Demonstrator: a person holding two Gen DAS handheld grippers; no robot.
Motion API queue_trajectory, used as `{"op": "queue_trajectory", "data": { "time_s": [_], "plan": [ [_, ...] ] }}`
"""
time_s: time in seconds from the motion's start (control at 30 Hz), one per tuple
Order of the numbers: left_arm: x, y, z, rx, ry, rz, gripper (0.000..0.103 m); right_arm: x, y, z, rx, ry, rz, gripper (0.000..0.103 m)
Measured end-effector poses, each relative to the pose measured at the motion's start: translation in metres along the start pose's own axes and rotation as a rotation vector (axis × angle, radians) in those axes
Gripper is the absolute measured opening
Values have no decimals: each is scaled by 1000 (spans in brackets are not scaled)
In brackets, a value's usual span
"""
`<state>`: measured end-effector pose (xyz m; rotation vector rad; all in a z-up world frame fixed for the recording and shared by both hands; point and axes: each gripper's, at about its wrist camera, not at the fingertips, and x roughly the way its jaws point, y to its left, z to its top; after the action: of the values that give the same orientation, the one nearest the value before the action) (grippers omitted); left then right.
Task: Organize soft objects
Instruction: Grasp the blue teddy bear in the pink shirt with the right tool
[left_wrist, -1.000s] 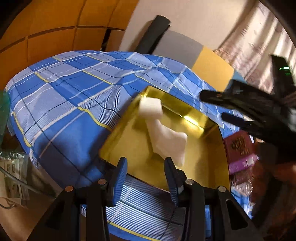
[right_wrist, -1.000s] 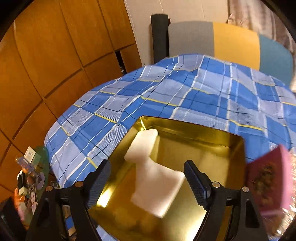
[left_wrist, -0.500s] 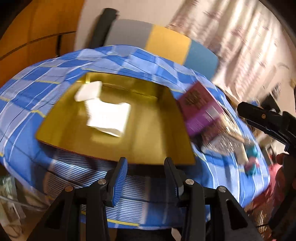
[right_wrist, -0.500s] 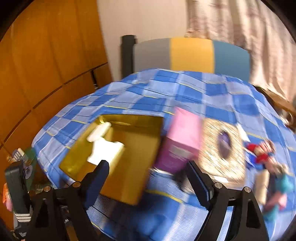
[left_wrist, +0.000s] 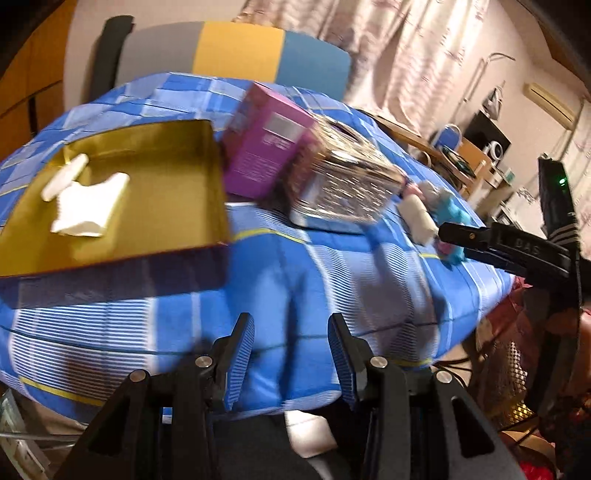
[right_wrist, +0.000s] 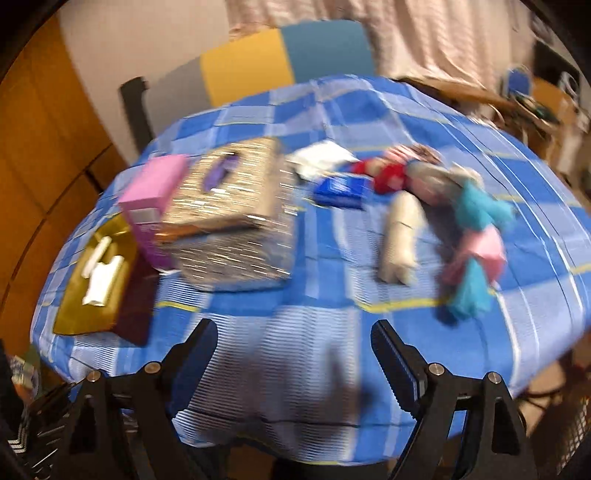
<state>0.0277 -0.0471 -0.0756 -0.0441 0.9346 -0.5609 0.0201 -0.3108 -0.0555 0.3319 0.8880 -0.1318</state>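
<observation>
Both claws, the left claw and right claw, have swung away from the gold tray, gaping empty; white pieces lie inside, stuffed toys remain on the counter.

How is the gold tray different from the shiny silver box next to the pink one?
The gold tray is open on top and low, with white soft pieces lying inside; the shiny silver box is closed and stands taller. The gold tray is plain and smooth, while the silver box is covered in sparkly lines. The tray sits at the left edge; the silver box sits nearer the middle. Both rest on the blue checked cloth, beside the pink box.
</observation>
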Motion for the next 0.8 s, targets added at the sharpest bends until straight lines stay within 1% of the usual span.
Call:
{"op": "queue_trajectory", "data": {
  "time_s": [0.07,0.2,0.3,0.4,0.5,0.6,0.67,0.7,0.77,0.8],
  "plan": [
    [4,-9,-1,10,14,-14,42,-2,-27,-3,58,-3,-26,86],
    [10,-28,-5,28,32,-35,42,-9,-78,3,182,-58,-96,86],
    [15,-39,-6,41,44,-38,42,-7,-118,17,271,-94,-165,86],
    [19,-48,-5,57,57,-38,42,7,-142,33,309,-86,-195,87],
    [22,-55,-4,65,66,-38,42,24,-159,47,335,-64,-197,87],
    [25,-59,-3,68,73,-32,42,41,-171,53,364,-54,-163,87],
    [27,-62,-3,71,82,-26,42,49,-174,55,373,-52,-158,87],
    [30,-63,-3,74,86,-23,42,54,-175,56,380,-52,-151,86],
    [32,-67,-3,83,95,-25,42,62,-177,57,388,-46,-137,77],
    [33,-69,-2,90,96,-24,42,67,-179,57,396,-40,-130,69]
  ]
}}
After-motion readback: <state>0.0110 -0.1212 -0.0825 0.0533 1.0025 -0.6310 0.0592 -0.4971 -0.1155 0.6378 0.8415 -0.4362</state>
